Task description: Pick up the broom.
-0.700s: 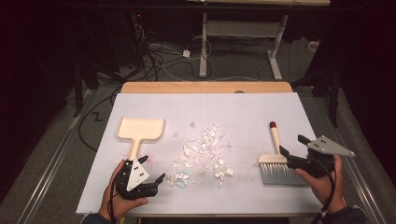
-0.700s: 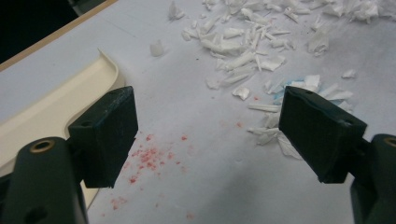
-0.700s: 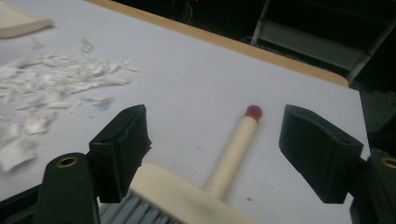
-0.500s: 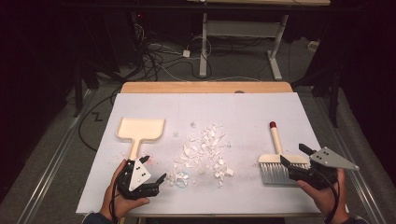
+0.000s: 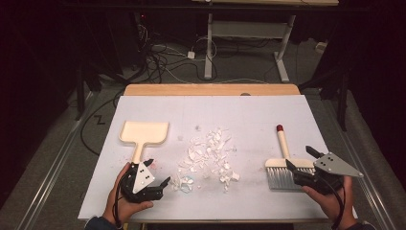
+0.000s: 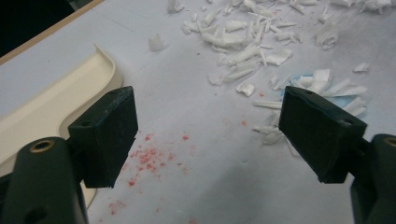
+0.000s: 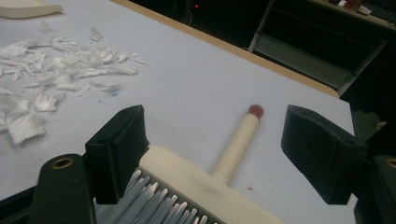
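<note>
While both tongs gape apart, left tongs [image 5: 158,173] flank scraps [image 5: 208,154], right tongs [image 5: 298,159] straddle brush [image 5: 282,163].

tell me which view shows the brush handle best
The high view: the whole brush lies in sight, handle to red tip, bristles toward the person. The right gripper view shows the handle close between open jaws, bristles partly cut off. The left gripper view looks at paper scraps.

On the white counter [image 5: 249,115] with its tan wooden far edge lie a cream dustpan [image 5: 143,132], white paper scraps [image 5: 208,155] with a trace of blue, reddish specks [image 6: 149,156], and a cream brush [image 5: 282,163] with grey bristles and a dark red handle tip.
</note>
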A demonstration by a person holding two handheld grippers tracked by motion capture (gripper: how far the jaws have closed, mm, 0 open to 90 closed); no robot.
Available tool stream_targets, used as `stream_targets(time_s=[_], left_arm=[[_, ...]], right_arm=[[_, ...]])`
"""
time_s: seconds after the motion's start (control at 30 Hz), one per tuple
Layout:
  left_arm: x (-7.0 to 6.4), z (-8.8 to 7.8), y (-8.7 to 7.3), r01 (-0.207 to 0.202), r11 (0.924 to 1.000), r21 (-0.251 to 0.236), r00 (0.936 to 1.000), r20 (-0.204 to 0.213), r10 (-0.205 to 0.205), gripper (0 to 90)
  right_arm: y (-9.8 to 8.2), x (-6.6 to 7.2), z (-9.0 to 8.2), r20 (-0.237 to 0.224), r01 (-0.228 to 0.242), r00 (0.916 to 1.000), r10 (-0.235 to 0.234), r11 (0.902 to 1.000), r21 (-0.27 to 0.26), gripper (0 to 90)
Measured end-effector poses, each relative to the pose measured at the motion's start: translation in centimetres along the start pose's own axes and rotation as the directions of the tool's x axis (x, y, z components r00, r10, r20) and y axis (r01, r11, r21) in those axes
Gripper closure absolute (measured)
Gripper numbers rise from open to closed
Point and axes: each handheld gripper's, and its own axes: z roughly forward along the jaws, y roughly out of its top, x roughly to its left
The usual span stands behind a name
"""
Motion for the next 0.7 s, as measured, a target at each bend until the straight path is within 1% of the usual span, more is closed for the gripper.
stream_targets(time_s=[0.1,0.17,0.2,0.27,0.4,0.47,0.57,0.6,0.63,0.7], left_arm=[[0.0,0.0,-0.04,-0.001,1.0,0.001,1.0,0.003,0.001,18.5],[-0.14,0.01,-0.02,-0.009,0.9999,0.006,0.9999,0.005,0.009,18.5],[-0.14,0.01,-0.02,-0.009,0.9999,0.006,0.9999,0.005,0.009,18.5],[-0.27,-0.07,0.01,-0.012,0.9999,0.005,0.9999,0.005,0.012,18.5],[-0.23,-0.01,0.17,-0.012,0.9999,0.002,0.9999,0.003,0.012,18.5],[-0.29,0.23,0.36,-0.016,0.9999,0.001,0.9998,0.009,0.016,18.5],[-0.24,0.51,0.5,-0.02,0.9998,0.002,0.9996,0.018,0.02,18.5],[-0.24,0.51,0.5,-0.02,0.9998,0.002,0.9996,0.018,0.02,18.5],[-0.23,0.7,0.6,-0.021,0.9998,0.003,0.9995,0.025,0.021,18.5],[-0.25,0.76,0.65,-0.022,0.9998,-0.001,0.9994,0.027,0.022,18.5]], right_arm=[[0.08,0.28,-0.12,0.005,0.028,0.9996,-0.028,0.9996,-0.006,22.5],[0.1,0.43,-0.3,0.005,0.039,0.9992,-0.038,0.9991,-0.016,22.4],[0.13,0.46,-0.38,0.011,0.042,0.9991,-0.042,0.9989,-0.021,22.4],[0.18,0.49,-0.49,0.005,0.045,0.999,-0.045,0.9986,-0.027,22.2],[0.1,0.64,-0.71,0.007,0.047,0.9989,-0.047,0.9985,-0.026,21.5],[0.04,0.59,-0.84,0.021,0.054,0.9983,-0.054,0.9982,-0.024,21.7],[0.04,0.58,-0.89,0.084,0.085,0.9929,-0.084,0.9963,-0.01,22.0],[0.03,0.56,-0.88,0.093,0.093,0.9913,-0.093,0.9956,-0.004,21.7],[0.01,0.47,-0.79,0.101,0.089,0.9909,-0.088,0.9961,0.002,21.5],[0.05,0.33,-0.54,0.099,0.071,0.9925,-0.072,0.9974,0.013,21.5]])
